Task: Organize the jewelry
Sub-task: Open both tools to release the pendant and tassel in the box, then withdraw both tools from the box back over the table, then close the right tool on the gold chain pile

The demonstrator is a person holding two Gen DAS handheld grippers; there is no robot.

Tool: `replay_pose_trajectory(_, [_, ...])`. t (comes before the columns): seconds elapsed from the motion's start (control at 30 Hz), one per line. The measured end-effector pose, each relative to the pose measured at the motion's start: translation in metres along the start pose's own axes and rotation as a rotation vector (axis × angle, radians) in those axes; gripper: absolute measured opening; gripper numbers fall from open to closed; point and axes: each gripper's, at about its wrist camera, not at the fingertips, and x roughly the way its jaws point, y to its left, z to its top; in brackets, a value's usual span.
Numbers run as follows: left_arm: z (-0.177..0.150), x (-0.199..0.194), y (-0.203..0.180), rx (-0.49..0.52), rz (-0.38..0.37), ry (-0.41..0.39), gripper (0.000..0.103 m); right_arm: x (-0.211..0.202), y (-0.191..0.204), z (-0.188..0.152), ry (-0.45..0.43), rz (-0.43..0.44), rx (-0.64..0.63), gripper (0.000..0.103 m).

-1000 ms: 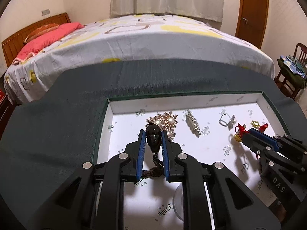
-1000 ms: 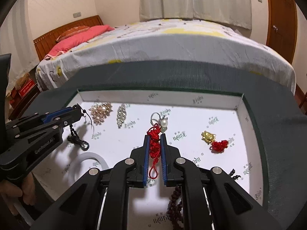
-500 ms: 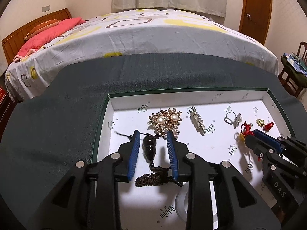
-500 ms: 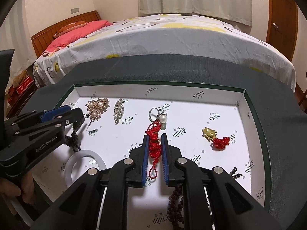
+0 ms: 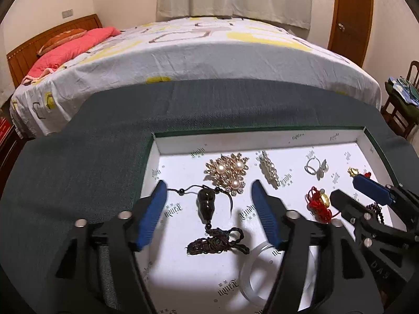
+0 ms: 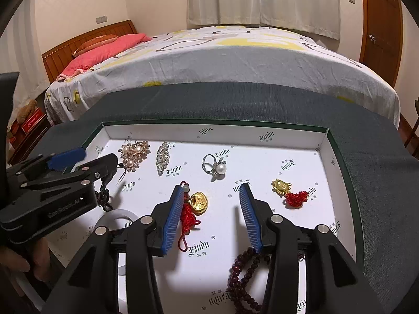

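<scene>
White card printed with small logos lines the shallow tray (image 6: 322, 146) where we see the jewelry laid out; the tray sits on a dark green cloth over the table (image 5: 78, 157). Our left tool (image 5: 209, 204) has just been spreading its jaws, and they stand wide apart. The dark gourd pendant (image 5: 205, 204) lies loose between them near the tray's left wall, touching neither pad, its brown tassel (image 5: 214, 243) trailing toward the near edge. Our right tool (image 6: 212, 209) has likewise just been parting its jaws. The gold lock charm (image 6: 199, 201) with its red knotted cord (image 6: 187, 217) lies on the tray floor against the left pad, clear of the right one. Along the far wall lie a pearl brooch (image 6: 134, 153), a crystal clip (image 6: 162, 157) and a pearl ring (image 6: 214, 166). Toward the right wall lies a gold charm with red knot (image 6: 288, 192). Dark red beads (image 6: 243, 274) lie at the near edge, and a pale bangle (image 5: 255, 274) near the left tool.
</scene>
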Motion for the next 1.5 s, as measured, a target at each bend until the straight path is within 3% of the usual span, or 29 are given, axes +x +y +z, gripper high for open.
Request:
replay_pose_trajectory(0.1, [0.0,-0.006,0.001,-0.003,0.012,-0.022,0.083,-0.004,0.001,0.0,-0.014,0.0,0.001,0.056])
replay_pose_trajectory(0.23, [-0.001,-0.018,0.002,-0.013,0.024,-0.048,0.09,-0.014,0.003,0.0,-0.03,0.004,0.005,0.059])
replay_pose_trajectory(0.57, [-0.012,-0.065,0.007,-0.033,0.012,-0.097,0.092,-0.064,0.003,-0.01,-0.096,0.004,0.022,0.067])
replay_pose_trajectory(0.8, [-0.037,-0.107,0.012,-0.029,0.047,-0.144,0.092,-0.096,0.001,-0.042,-0.098,-0.026,0.02,0.067])
replay_pose_trajectory(1.0, [-0.059,-0.127,0.018,-0.044,0.087,-0.14,0.092,-0.113,-0.002,-0.076,-0.075,-0.037,0.038,0.067])
replay_pose_trajectory(1.23, [-0.092,-0.135,0.033,-0.079,0.097,-0.093,0.092,-0.102,0.008,-0.101,0.005,-0.006,0.037,0.063])
replay_pose_trajectory(1.5, [-0.108,-0.127,0.043,-0.096,0.104,-0.048,0.092,-0.072,0.022,-0.099,0.064,-0.03,0.02,0.056])
